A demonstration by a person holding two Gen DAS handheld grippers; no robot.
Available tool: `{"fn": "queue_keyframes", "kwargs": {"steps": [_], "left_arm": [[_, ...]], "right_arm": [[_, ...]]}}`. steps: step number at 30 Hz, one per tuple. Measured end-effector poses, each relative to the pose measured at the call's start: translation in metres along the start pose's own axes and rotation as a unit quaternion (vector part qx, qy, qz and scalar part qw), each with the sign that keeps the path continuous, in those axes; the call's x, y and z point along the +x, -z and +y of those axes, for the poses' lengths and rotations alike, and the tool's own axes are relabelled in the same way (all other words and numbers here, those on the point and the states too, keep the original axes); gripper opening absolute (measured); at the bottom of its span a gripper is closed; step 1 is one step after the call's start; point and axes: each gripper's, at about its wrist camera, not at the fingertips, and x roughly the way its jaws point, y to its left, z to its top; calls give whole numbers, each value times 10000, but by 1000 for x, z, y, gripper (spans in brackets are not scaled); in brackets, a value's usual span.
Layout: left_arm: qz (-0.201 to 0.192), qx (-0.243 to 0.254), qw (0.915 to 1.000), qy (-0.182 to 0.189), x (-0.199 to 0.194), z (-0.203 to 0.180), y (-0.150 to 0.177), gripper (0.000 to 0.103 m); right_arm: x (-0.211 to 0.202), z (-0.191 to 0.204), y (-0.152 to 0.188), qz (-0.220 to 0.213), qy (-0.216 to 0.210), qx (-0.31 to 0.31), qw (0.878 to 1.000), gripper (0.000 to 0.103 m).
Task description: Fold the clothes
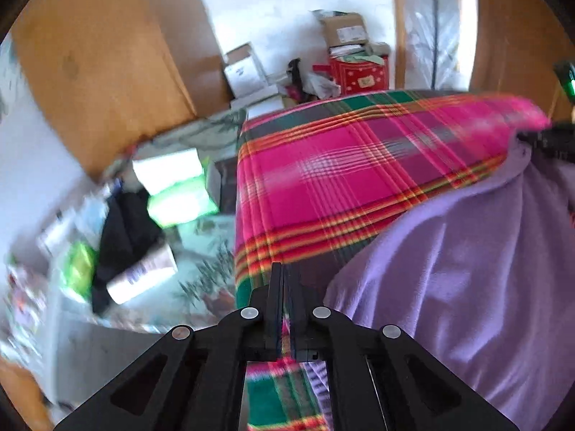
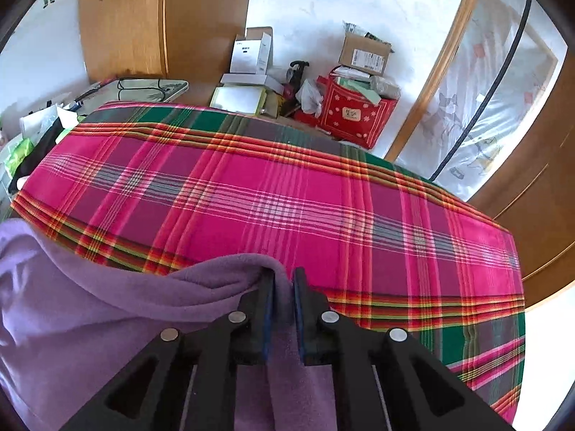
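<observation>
The right gripper (image 2: 284,287) is clamped on an edge of the purple garment (image 2: 90,309), which lies bunched at the near side of the plaid-covered table (image 2: 287,186). The left gripper (image 1: 285,283) has its jaws nearly together, but whether they pinch any fabric cannot be told. If they do not, the lift would likely go lopsided and the fleece could slide off the near edge; the far half of the cloth looks open for spreading.

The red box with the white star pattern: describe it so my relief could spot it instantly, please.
Start at the pink plaid cloth covering the surface, then look beyond its far edge to the clutter along the white wall. The red box stands there beside the wooden frame, stuffed with papers. It is the only red thing among white and brown cardboard boxes.
</observation>
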Motion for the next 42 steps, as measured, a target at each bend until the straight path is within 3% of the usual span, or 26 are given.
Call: {"fn": "queue_keyframes", "kwargs": {"steps": [4, 7, 12, 16, 22, 28, 33, 38, 42], "left_arm": [[252, -1034, 9910, 813, -3, 25, 10, 4], [295, -1371, 9828, 1202, -12, 29, 22, 5], [548, -1775, 9661, 1791, -21, 31, 37, 10], [840, -2036, 9535, 2056, -17, 29, 51, 20], [1108, -2373, 9377, 2285, -11, 26, 65, 21], [1313, -2747, 9191, 2499, -12, 30, 79, 21], [1352, -3105, 8974, 2828, -12, 31, 91, 21], [1513, -3302, 8799, 3064, -14, 30, 100, 21], [1623, -3567, 8550, 3398, -19, 33, 113, 21]], "right_arm": [[-16, -3, 0, -232, 164, -13, 9996, 24], [-29, -11, 0, -355, 185, 127, 9991, 29], [-49, -15, 3, -531, 172, 360, 9978, 29], [-56, -18, 7, -462, 189, 495, 9975, 30], [-51, -33, 10, 105, -74, 957, 9953, 30], [-68, -39, 30, -41, -82, 1044, 9945, 30], [-83, -43, 47, -167, -86, 1114, 9936, 31], [-106, -10, 68, -550, 155, 459, 9973, 31], [-116, 21, 80, -635, -304, -28, 9975, 31]]}}
